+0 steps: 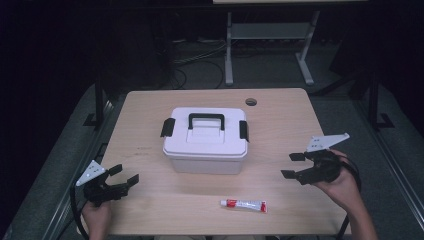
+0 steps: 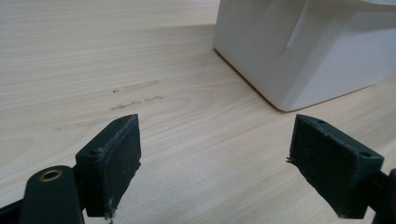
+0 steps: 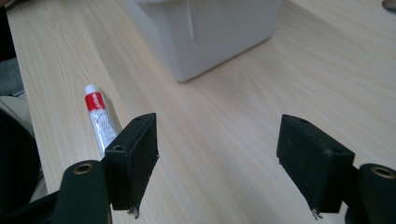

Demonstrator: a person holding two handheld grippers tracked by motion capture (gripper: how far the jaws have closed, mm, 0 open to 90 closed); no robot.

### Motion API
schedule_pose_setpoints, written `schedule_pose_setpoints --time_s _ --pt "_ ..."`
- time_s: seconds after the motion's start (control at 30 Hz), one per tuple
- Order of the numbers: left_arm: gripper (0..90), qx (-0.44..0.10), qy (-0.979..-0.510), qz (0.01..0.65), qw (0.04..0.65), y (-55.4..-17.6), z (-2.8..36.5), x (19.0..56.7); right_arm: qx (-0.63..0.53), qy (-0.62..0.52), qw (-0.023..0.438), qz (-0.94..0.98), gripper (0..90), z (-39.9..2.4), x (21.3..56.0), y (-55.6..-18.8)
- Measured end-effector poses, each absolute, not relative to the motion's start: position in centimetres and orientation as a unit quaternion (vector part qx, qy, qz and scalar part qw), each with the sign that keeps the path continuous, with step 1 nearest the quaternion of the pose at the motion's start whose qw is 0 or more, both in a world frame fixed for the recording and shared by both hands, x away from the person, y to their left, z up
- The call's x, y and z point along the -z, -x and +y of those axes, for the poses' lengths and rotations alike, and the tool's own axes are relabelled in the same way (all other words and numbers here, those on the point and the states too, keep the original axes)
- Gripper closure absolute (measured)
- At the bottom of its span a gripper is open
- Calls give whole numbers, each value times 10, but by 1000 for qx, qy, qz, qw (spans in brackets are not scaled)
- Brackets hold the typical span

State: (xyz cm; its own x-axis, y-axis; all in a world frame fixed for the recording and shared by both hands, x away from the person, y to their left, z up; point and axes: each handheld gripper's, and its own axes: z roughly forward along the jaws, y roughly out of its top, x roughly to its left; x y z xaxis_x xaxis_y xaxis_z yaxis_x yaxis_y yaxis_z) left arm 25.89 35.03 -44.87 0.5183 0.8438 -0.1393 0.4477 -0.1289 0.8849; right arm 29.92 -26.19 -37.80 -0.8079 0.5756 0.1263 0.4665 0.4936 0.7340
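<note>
A light wood-grain table (image 1: 150, 210) takes up the middle of the high view, with a round cable hole (image 1: 251, 102) near its far edge and a few faint dark scuff marks (image 2: 135, 86) on the left half. Around it lies grey carpeted floor, and beyond the far edge the room is dark, with cables on the floor and the white legs of another desk (image 1: 229, 50).

At the table's centre stands a white plastic storage box (image 1: 206, 145), lid on, with a black carrying handle (image 1: 205, 120) lying on top and a black latch at each end, left (image 1: 167, 127) and right (image 1: 243, 130). No writing can be read on it.

The left gripper (image 1: 124, 176) is held over the near left corner, well apart from the box, its jaws spread wide with nothing between them; in the left gripper view they frame bare tabletop, with the box's near left corner beyond. The right gripper (image 1: 292, 165) hovers at the right side of the table, level with the box's front, also gaping wide and empty; its grey three-cornered plate (image 1: 327, 141) points to the far right.

A small white tube (image 1: 244, 205) with a red band and red print lies flat near the front edge, right of centre, well in front of the box and between the two grippers. Its white cap points left. The print is too small to read.
</note>
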Motion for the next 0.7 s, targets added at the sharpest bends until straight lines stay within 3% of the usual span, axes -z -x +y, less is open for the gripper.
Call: schedule_pose_setpoints --time_s 0.7 --pt "159 -211 -729 441 479 -257 348 446 -377 -244 49 892 285 -208 325 -351"
